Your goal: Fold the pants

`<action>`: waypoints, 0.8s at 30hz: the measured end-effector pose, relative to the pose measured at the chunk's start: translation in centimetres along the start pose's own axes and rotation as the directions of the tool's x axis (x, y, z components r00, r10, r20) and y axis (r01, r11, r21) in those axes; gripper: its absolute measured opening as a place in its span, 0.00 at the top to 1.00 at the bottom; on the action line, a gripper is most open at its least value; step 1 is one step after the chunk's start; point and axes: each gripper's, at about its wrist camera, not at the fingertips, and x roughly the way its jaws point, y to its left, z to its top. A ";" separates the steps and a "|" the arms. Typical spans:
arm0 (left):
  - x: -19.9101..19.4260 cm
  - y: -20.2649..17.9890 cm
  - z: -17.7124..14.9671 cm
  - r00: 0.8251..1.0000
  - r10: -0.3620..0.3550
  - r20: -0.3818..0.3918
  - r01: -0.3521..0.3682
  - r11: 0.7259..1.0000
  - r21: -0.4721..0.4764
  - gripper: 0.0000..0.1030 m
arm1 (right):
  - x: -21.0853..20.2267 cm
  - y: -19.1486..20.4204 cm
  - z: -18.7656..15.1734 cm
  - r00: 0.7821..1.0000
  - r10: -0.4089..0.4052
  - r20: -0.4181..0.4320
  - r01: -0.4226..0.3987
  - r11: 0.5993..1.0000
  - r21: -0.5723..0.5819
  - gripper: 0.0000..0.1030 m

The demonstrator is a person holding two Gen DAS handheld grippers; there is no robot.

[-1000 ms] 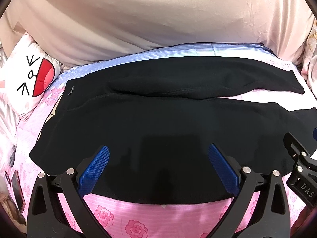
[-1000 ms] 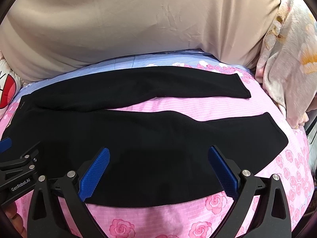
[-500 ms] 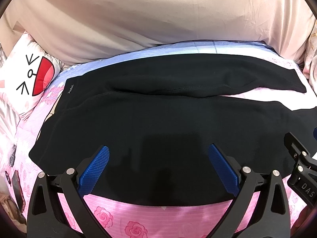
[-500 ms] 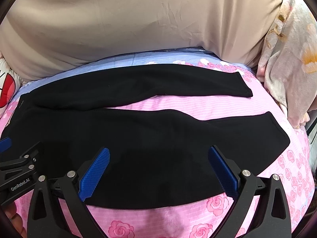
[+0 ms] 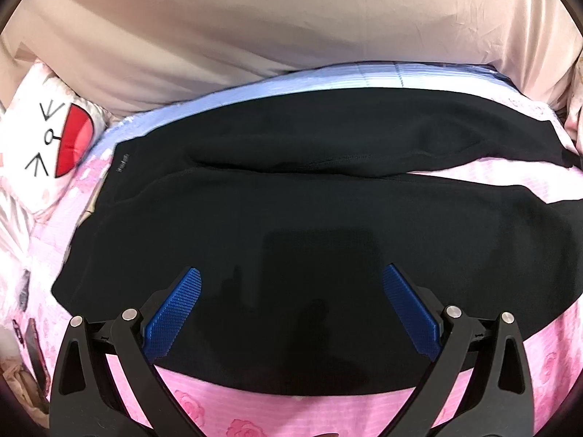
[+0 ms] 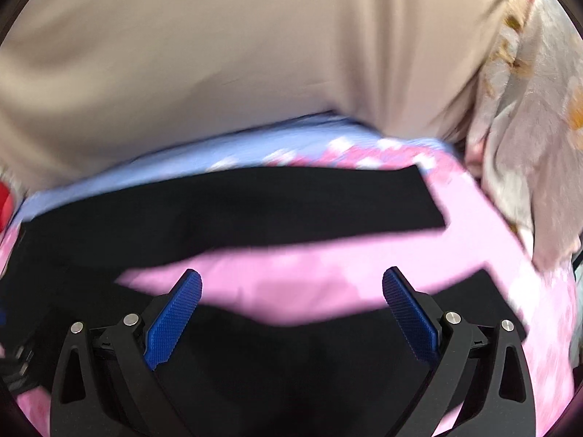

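Observation:
Black pants (image 5: 309, 218) lie flat on a pink rose-print bed sheet (image 5: 255, 415), waistband at the left, two legs spread to the right. My left gripper (image 5: 291, 295) is open and empty, hovering over the near leg close to its front edge. My right gripper (image 6: 291, 296) is open and empty above the near leg (image 6: 291, 357), looking at the pink gap between the legs. The far leg (image 6: 255, 204) lies behind. The right wrist view is blurred by motion.
A beige quilt (image 5: 291, 29) is piled along the back of the bed. A white cartoon-face pillow (image 5: 47, 138) sits at the left. A floral blanket (image 6: 528, 127) is heaped at the right. A dark phone-like object (image 5: 34, 349) lies at the left edge.
My right gripper has moved quickly forward and to the right over the near leg, blurring its view. My left gripper has edged forward slightly; the right gripper no longer shows in its view.

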 end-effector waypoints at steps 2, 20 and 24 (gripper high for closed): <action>0.3 0.0 0.3 1.000 0.001 0.000 -0.001 1.000 -0.005 0.05 | 3.0 -3.4 2.4 1.000 -0.018 -0.021 0.018 0.999 0.038 0.05; 5.7 2.8 3.8 0.994 -0.055 -0.093 0.046 0.994 -0.096 0.05 | 20.1 -12.4 9.9 0.980 -0.002 -0.197 0.013 0.998 0.054 0.05; 7.2 13.7 7.1 0.995 -0.085 -0.044 0.065 0.934 -0.351 0.05 | 19.6 -12.6 9.7 0.982 0.042 -0.185 -0.038 0.999 0.028 0.12</action>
